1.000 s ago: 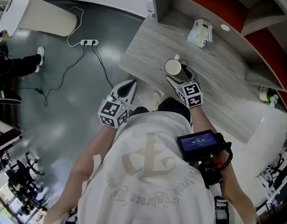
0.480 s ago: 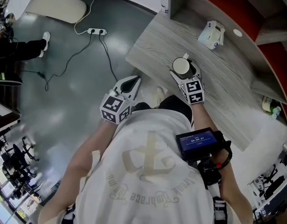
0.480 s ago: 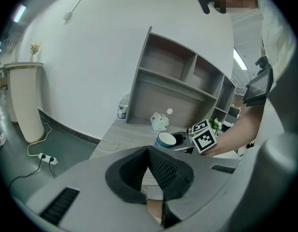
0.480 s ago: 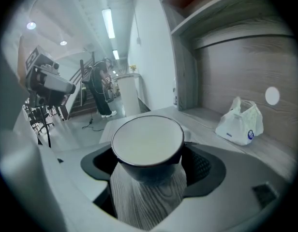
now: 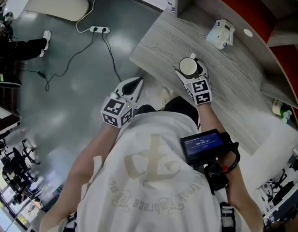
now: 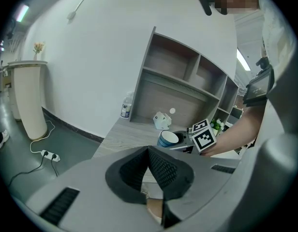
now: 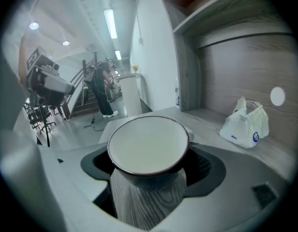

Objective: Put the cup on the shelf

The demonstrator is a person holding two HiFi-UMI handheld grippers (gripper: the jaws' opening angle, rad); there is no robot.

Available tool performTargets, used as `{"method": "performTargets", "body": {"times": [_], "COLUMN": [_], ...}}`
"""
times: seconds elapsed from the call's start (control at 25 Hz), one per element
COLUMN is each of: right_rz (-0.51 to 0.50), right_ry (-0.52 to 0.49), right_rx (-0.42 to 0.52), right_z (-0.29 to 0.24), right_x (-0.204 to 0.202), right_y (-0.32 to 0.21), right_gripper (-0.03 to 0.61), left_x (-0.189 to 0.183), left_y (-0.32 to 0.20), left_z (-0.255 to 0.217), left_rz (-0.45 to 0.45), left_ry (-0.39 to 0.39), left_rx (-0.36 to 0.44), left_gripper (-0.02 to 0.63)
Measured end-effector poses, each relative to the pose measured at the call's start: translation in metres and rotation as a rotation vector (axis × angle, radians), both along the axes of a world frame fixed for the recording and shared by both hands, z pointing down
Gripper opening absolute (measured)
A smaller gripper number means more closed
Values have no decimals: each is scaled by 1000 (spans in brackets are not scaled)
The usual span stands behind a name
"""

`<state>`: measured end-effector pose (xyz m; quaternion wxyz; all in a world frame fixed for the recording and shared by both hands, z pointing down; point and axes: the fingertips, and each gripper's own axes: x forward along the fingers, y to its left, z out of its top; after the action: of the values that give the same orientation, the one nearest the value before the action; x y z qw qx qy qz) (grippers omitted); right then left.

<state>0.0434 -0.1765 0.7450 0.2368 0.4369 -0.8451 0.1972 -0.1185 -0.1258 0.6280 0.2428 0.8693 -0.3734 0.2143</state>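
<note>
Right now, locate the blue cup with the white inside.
Head view, centre-right: the cup is in the right gripper on the grey wooden desk, near the white bag.

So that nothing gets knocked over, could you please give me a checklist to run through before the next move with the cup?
1. Cup sits between the right tongs, pads against both sides: ok.
2. Cup upright and empty: ok.
3. Left tongs shut, empty, away from the cup: ok.
4. Upper bays of the shelf look empty: ok.
5. White bag on the desk clear of the path: cannot tell.
</note>
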Motion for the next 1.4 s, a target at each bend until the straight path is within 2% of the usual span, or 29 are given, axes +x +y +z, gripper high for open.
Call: {"method": "performTargets", "body": {"times": [0.88, 1.4], "right_rz": [21, 33], "right_ry": [-60, -78], "right_rx": [-37, -16], "right_z": [-2, -24], "right_x": [4, 12], "right_y": [2, 3], "right_gripper": [407, 407], "left_x": [-3, 7], "left_y": [-2, -6], "left_z": [1, -4], "left_rz": [-11, 7], "left_ry": [10, 28], "left_rx": [2, 20], "left_gripper": [2, 2]}}
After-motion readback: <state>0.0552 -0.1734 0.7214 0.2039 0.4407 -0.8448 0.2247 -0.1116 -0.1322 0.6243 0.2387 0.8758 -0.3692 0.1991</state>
